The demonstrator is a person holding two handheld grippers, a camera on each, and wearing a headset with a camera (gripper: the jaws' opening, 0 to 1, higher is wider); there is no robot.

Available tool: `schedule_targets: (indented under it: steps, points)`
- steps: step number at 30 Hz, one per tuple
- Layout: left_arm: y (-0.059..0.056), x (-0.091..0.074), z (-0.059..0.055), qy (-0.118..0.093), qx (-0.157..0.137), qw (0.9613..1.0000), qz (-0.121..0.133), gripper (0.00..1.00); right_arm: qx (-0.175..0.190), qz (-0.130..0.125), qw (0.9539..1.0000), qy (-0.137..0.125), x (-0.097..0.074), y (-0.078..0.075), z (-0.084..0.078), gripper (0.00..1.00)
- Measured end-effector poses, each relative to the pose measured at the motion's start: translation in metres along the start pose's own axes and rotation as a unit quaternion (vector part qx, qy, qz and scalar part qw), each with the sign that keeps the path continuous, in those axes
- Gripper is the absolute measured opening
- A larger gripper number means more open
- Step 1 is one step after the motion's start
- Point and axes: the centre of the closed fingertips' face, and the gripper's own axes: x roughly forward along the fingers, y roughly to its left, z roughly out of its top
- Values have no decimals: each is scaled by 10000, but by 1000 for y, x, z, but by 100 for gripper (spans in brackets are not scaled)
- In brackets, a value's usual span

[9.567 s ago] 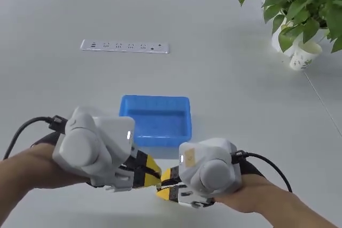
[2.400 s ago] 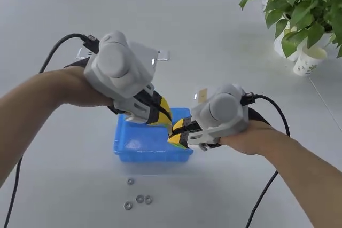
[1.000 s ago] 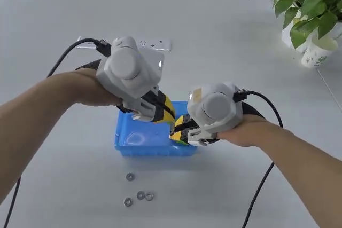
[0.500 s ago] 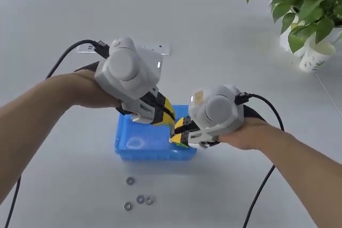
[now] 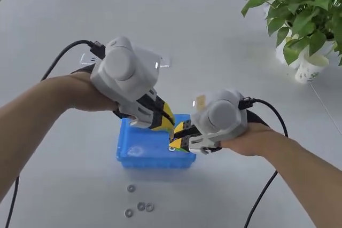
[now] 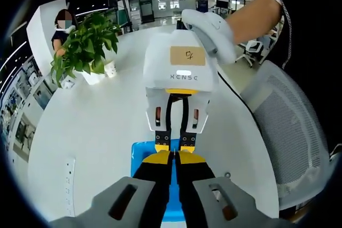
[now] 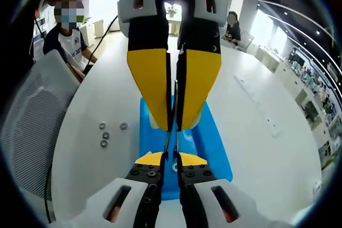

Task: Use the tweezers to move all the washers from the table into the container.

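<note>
Holding the left gripper (image 7: pixel 173 125) tip to tip with the right gripper (image 6: pixel 174 147), both hovering just above the blue container (image 5: pixel 140 157) and well off the table (image 5: pixel 240 52). Pinching a thin metal strip, evidently the tweezers (image 7: pixel 175 100), between the left jaws, which are pressing almost flat together in the right gripper view. Keeping only a narrow slot between the right jaws (too fine to tell whether they are clamping the strip's near end or merely framing it). Running the tweezers' long axis along the line joining the two grippers, so aiming at the right gripper rather than down at the work.

Leaving four washers (image 5: pixel 141 206) loose on the table, clustered near the container's near wall on the person's side, apart from that wall and from both grippers. Noticing what may be a small ring (image 7: pixel 175 167) lying inside the container beneath the meeting tips, though too small to be sure of.

Judging the coming move as hanging on one relation: washers lying below and toward the person from the tweezers, past the container's near wall, and slightly to the left-gripper side in the head view. Needing, most likely, tilting of the strip downward and drawing it back over that wall before any pick-up.
</note>
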Motion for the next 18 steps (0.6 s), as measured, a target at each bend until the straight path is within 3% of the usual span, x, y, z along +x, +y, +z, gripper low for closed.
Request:
schedule_targets:
  steps: [8, 18]
  points:
    - [-15, -18, 6, -7, -155, 9999, 27, 6, -191, 24, 9998, -62, -9, 16, 19, 11]
    - [-36, -30, 6, 102, -184, 9998, 52, 6, -266, 66, 9995, -141, -14, 36, 33, 11]
